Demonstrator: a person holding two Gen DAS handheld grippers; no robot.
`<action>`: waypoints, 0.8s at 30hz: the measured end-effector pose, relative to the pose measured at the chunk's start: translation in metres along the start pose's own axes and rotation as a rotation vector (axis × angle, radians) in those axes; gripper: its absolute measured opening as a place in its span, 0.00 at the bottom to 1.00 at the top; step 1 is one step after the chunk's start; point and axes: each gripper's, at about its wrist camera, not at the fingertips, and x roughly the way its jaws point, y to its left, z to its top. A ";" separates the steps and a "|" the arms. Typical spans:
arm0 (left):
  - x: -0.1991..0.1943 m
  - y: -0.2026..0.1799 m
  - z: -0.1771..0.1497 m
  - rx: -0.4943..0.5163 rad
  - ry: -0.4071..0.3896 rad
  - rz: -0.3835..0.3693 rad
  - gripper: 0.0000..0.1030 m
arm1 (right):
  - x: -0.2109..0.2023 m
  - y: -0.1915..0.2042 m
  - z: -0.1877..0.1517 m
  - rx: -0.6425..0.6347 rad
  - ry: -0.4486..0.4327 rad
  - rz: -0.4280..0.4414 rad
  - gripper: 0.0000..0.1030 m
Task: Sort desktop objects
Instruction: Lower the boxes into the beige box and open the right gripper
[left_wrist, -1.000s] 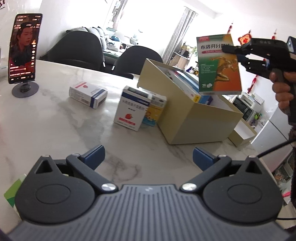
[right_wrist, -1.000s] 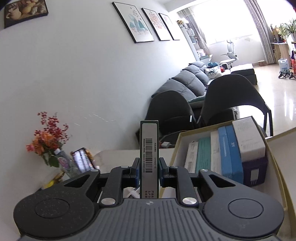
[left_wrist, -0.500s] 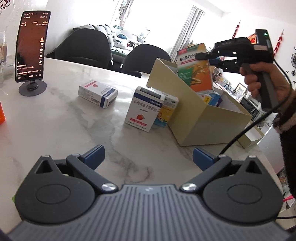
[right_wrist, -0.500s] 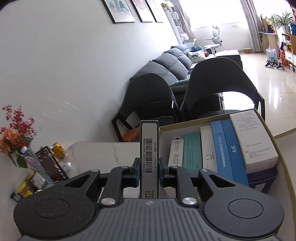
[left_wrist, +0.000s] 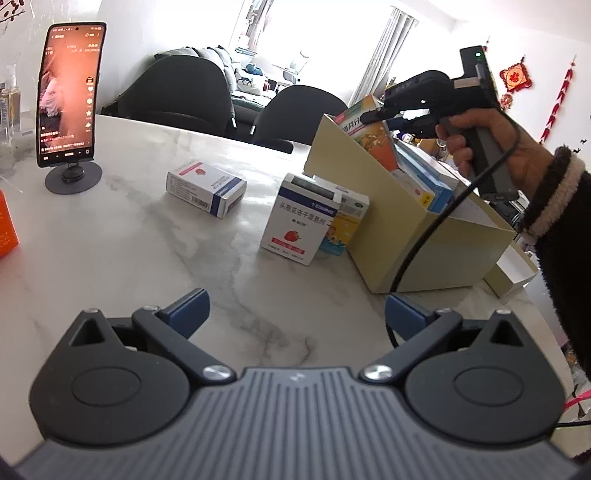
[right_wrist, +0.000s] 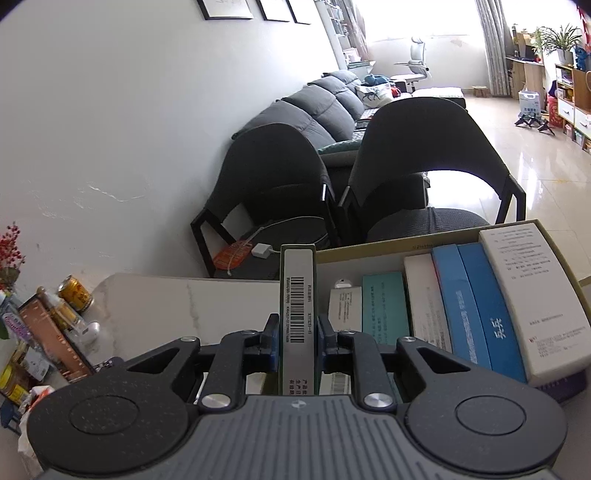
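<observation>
At the upper right of the left wrist view, the right gripper (left_wrist: 373, 118) pinches a green-and-orange medicine box (left_wrist: 371, 142) by its narrow edges, holding it upright so it can slide in on edge beside the others; its lower part already sits inside the beige storage box (left_wrist: 436, 254). In the right wrist view that box shows its barcoded spine (right_wrist: 297, 317) between the blue pads, at centre frame, over the free space at the left end of a row of upright packs (right_wrist: 461, 306). The left gripper (left_wrist: 295, 314) hangs spread and empty at the bottom of its frame above the marble table (left_wrist: 110, 258). Probably awaiting their turn, a strawberry-print box (left_wrist: 295, 229) stands against the storage box wall and a white-and-blue box (left_wrist: 205, 186) lies flat left of centre.
</observation>
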 end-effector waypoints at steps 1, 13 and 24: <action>0.000 0.000 0.001 0.001 0.000 0.003 1.00 | 0.004 0.000 0.001 0.003 0.002 -0.004 0.21; -0.003 -0.002 0.004 0.014 -0.001 0.021 1.00 | 0.041 -0.009 0.008 0.082 0.030 0.035 0.32; -0.007 0.003 0.006 0.013 -0.011 0.040 1.00 | 0.011 -0.011 -0.001 0.031 0.018 0.056 0.42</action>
